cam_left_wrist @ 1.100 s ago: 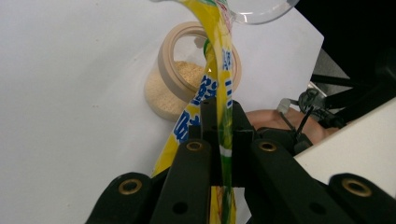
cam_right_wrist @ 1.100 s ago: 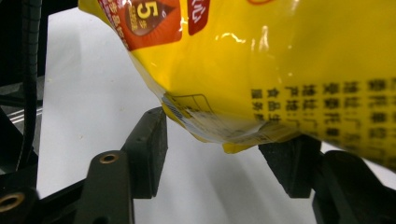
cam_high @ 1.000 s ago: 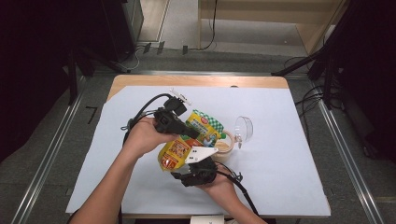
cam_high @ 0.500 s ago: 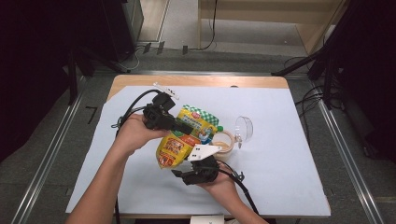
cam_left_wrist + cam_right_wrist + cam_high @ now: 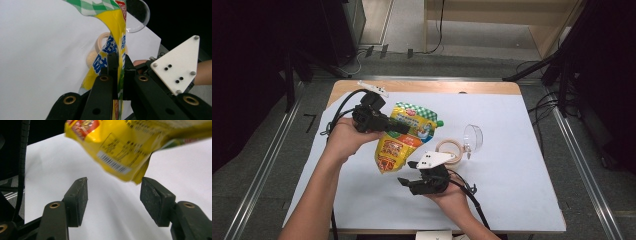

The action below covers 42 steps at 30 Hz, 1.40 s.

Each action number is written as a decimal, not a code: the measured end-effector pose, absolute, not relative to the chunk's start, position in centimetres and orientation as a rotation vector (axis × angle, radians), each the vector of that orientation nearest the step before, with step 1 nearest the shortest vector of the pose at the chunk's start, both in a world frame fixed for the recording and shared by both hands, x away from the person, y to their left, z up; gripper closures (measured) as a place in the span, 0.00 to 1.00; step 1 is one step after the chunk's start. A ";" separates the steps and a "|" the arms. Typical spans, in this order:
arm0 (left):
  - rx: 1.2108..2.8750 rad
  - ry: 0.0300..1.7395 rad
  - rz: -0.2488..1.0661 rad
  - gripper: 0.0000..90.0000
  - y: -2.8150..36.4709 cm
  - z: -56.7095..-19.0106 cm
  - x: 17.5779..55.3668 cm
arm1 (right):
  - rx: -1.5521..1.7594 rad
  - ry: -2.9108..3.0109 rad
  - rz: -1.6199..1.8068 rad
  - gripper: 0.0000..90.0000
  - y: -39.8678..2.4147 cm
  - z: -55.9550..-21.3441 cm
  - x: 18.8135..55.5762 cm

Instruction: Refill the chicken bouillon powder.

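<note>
A yellow pouch [image 5: 404, 142] with a green-checked top and a green cap hangs tilted above the white table cover [image 5: 522, 165]. My left gripper [image 5: 403, 128] comes in from the left and is shut on the pouch's upper part. In the left gripper view the black jaws [image 5: 117, 72] pinch the thin pouch [image 5: 113, 37] edge-on. My right gripper [image 5: 408, 175] sits low near the front, below the pouch's bottom end, jaws pointing left. In the right gripper view its pads [image 5: 112, 197] stand open, and the pouch's bottom corner [image 5: 130, 142] hangs just above the gap, untouched.
A beige tape ring [image 5: 451, 150] lies on the cover right of the pouch, with a clear plastic cup [image 5: 473, 137] on its side just beyond. The wooden table edge [image 5: 492, 87] runs along the back. Cables trail from both grippers.
My left gripper has carried the pouch up and to the left, so it hangs higher off the cover. The right gripper has stayed in place, jaws still apart.
</note>
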<state>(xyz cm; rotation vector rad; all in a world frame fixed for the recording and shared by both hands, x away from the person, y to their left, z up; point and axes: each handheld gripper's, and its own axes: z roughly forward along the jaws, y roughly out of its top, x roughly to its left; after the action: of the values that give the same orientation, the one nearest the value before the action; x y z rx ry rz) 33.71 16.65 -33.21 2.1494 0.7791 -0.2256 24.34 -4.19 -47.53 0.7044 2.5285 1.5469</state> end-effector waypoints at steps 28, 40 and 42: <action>1.946 0.980 0.012 0.99 19.9 -37.2 36.6 | 0.742 2.575 1.533 0.45 -4.4 -47.1 24.3; 1.964 0.985 0.021 0.96 20.6 -38.1 36.7 | 0.746 2.565 1.541 0.45 -4.6 -46.9 24.3; 1.970 0.986 0.008 0.95 20.8 -38.1 36.7 | 0.740 2.559 1.535 0.45 -4.7 -46.9 24.3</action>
<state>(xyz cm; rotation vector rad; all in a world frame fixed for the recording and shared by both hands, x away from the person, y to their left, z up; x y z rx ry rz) 36.67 20.77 -38.11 1.9696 0.9856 0.0076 24.27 -4.65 -46.86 0.7402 2.5585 1.5350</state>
